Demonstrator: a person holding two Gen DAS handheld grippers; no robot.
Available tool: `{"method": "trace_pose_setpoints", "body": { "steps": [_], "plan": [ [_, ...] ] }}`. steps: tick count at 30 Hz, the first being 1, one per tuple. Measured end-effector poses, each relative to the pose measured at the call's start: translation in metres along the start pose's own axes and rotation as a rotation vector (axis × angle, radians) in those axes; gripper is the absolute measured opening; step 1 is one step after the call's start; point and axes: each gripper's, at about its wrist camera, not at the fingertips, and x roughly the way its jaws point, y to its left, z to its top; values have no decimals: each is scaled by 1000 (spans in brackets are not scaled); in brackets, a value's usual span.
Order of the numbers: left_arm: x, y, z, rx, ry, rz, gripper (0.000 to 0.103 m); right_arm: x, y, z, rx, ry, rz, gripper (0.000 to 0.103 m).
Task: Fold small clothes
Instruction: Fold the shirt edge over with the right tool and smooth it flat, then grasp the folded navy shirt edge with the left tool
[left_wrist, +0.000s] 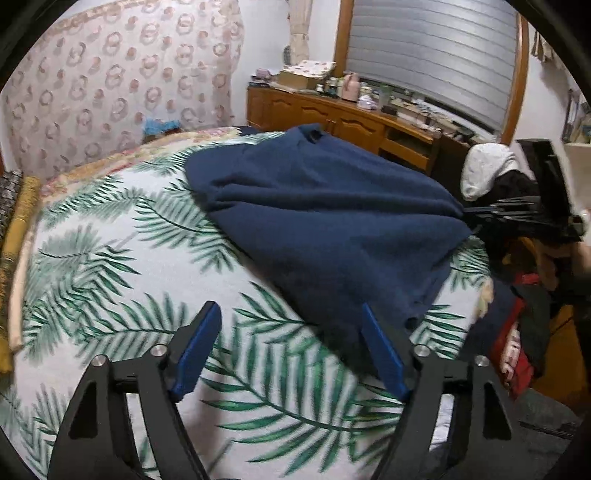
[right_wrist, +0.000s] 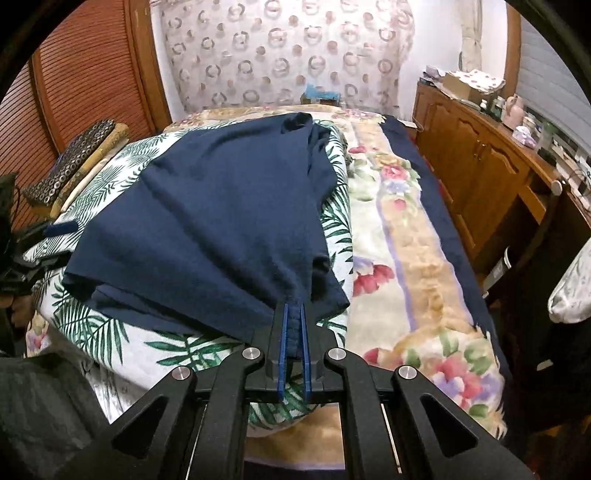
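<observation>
While spread on the palm-leaf printed sheet (right_wrist: 110, 325):
Garment: dark navy knit cloth (right_wrist: 221, 221)
Right hand-held gripper (right_wrist: 293, 314): clamped on its near corner
Left hand-held gripper (left_wrist: 291, 314): apart, cloth edge between

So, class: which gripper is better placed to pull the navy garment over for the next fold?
Right. The right gripper is already shut on the navy garment; the left gripper stands open at its near edge.

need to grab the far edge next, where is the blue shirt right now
The blue shirt lies spread on the leaf-print sheet on the bed, its near edge pinched in the right hand-held gripper.
</observation>
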Motion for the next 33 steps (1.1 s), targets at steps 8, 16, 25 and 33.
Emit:
{"method": "trace_pose_setpoints", "body": {
  "steps": [8,16,25,33],
  "plan": [
    [3,-13,-2,-27,39,-117,61,2,-7,5,19,-19,3,5],
    [6,-16,-3,-9,49,-78,61,-11,0,8,15,-87,-37,9],
    [13,-16,-4,-8,64,-58,61,-24,18,5,29,-156,-25,24],
    [18,-15,-4,-1,67,-51,58,27,62,6,-41,-120,30,27]
  ]
}}
